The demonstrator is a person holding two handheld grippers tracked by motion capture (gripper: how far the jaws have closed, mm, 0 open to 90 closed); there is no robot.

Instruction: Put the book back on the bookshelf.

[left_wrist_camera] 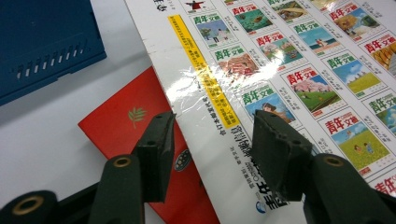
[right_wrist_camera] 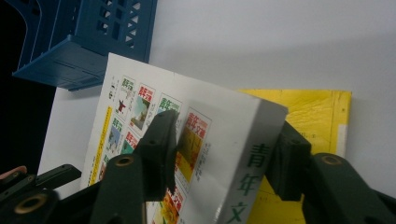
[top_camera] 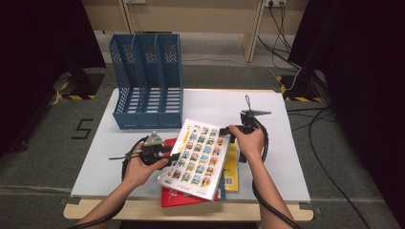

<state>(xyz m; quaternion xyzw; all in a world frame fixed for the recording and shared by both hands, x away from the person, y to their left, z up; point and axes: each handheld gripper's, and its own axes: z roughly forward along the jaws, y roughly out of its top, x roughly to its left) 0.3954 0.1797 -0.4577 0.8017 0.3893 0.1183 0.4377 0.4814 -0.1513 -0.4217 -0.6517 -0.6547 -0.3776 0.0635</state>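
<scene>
A white book (top_camera: 196, 160) with rows of small colour pictures on its cover lies slanted on top of a red book (top_camera: 172, 196) and a yellow book (top_camera: 232, 174). My left gripper (top_camera: 168, 153) is at its left edge. In the left gripper view, that gripper (left_wrist_camera: 212, 149) straddles the white book (left_wrist_camera: 280, 70)'s edge: one jaw is over the red book (left_wrist_camera: 123, 121), the other over the cover, with a gap between. My right gripper (right_wrist_camera: 224, 149) brackets the far right corner and spine (right_wrist_camera: 252, 163), with one jaw on the cover side and one behind the spine. Neither pad visibly presses.
A blue three-slot file rack (top_camera: 148, 81) stands at the table's back left, close to the book's far corner. The white tabletop (top_camera: 267, 109) has room at the right and the back. Cables trail from both grippers toward the near edge.
</scene>
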